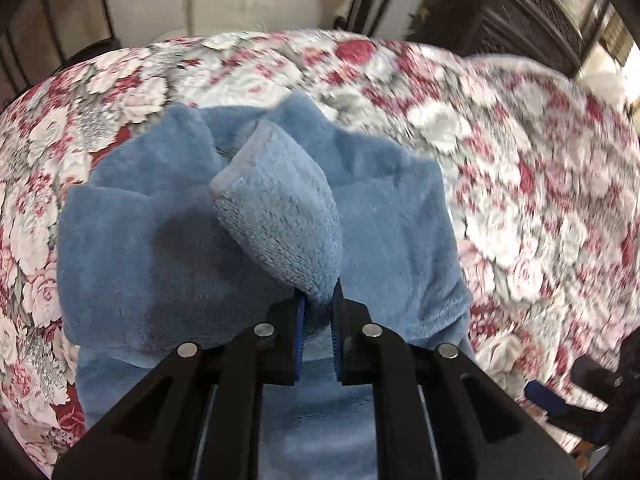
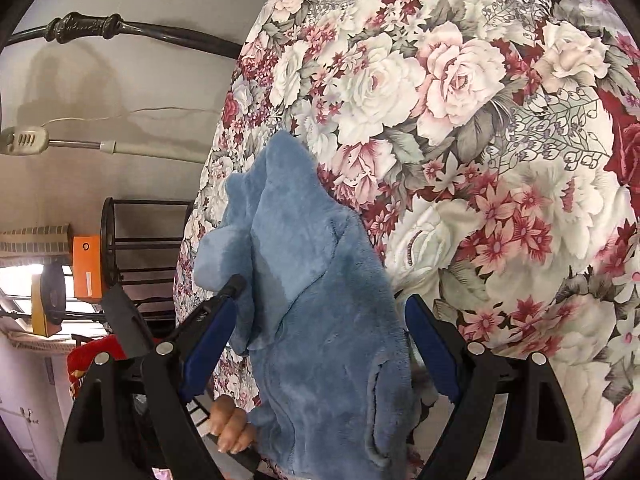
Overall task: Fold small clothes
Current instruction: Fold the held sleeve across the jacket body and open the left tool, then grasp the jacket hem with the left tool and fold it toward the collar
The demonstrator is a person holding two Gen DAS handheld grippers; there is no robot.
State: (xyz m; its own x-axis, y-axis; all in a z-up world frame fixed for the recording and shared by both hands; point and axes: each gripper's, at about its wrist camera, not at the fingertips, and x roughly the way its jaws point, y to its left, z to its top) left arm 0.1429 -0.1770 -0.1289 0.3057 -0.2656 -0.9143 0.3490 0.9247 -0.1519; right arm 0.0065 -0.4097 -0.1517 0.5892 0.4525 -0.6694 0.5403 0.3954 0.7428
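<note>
One blue fleece garment (image 1: 160,240) lies lengthwise, near to far, on the floral bedspread (image 1: 520,160); left gripper (image 1: 318,312) pinches its cuffed sleeve, pointing away; right gripper (image 2: 320,320) gapes wide, straddling the fleece ungripped.

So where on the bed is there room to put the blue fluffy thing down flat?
The flowery bedspread lies bare beyond and to the right of the blue garment, up to the dark cabinet. It is crowded near the left tongs, where the garment is bunched.
</note>
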